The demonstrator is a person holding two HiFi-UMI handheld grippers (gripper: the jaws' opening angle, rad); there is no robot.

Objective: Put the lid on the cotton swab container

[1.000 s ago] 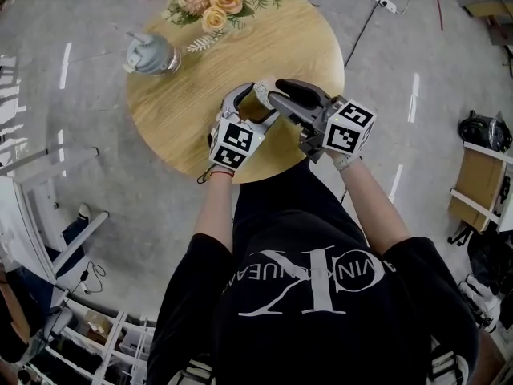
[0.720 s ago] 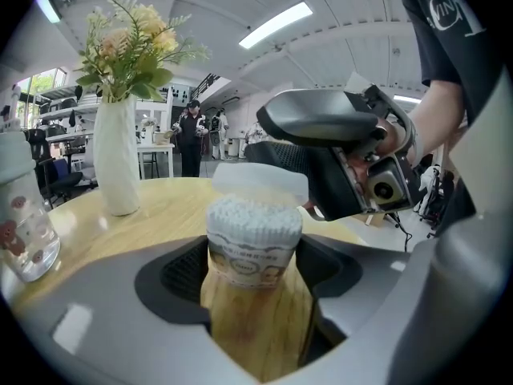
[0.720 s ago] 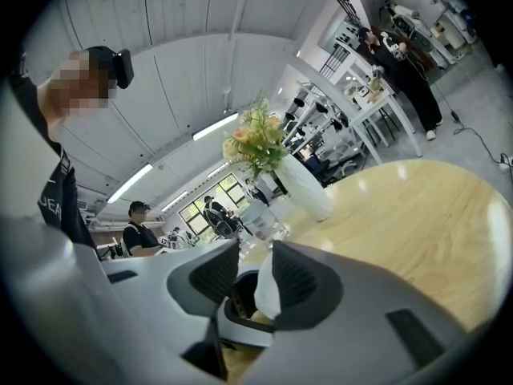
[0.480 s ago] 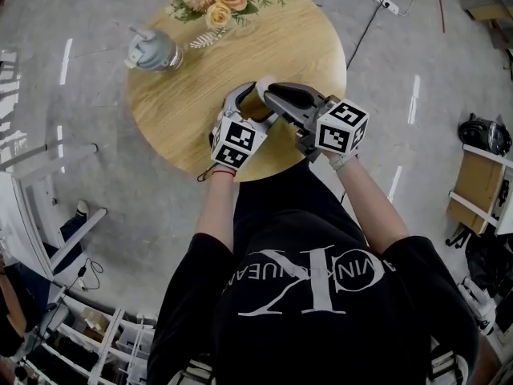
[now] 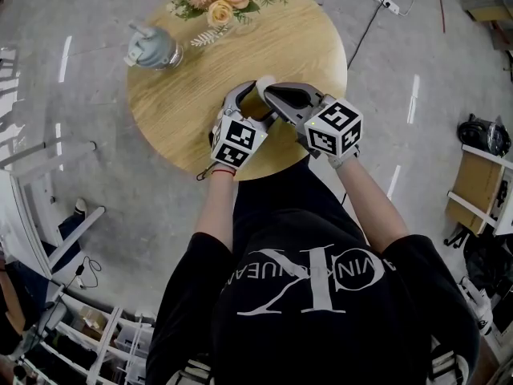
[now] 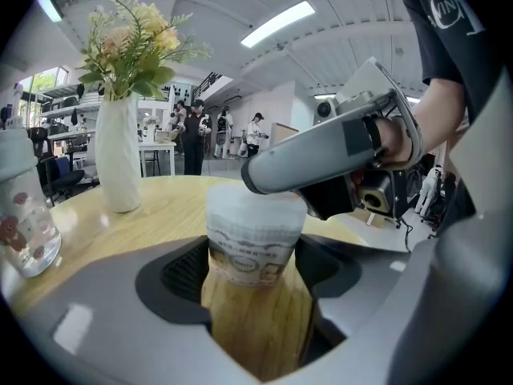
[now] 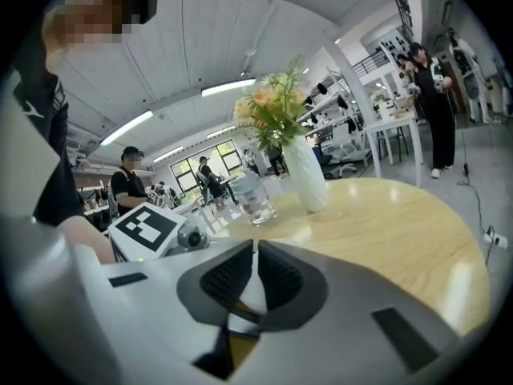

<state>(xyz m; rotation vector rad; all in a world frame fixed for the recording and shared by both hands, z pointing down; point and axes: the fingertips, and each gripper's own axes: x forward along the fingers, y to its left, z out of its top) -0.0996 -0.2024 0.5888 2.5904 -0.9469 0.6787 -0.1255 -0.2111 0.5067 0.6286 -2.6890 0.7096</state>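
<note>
Shirt (image 5: 321, 295): black, short-sleeved, white lettering
Left claw (image 6: 255, 267), right claw (image 7: 255, 277): grey shells, black pads (image 6: 188, 271)
Marker cubes (image 5: 235, 143): white, black squares

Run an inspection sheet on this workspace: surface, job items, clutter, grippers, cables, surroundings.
Surface: round wooden table.
Job's things: cotton swab container upright between the left gripper's jaws; lid cannot be told apart from its whitish top.
Clutter: vase of flowers and lidded glass bottle at the far edge.
Grippers: left gripper shut on the container. Right gripper lies over its top, jaws just closing, nearly together, white sliver in the gap; pinched or not, cannot tell.
Cables: power strip with cord on the floor.
Surroundings: concrete floor, people standing, benches and racks behind.
</note>
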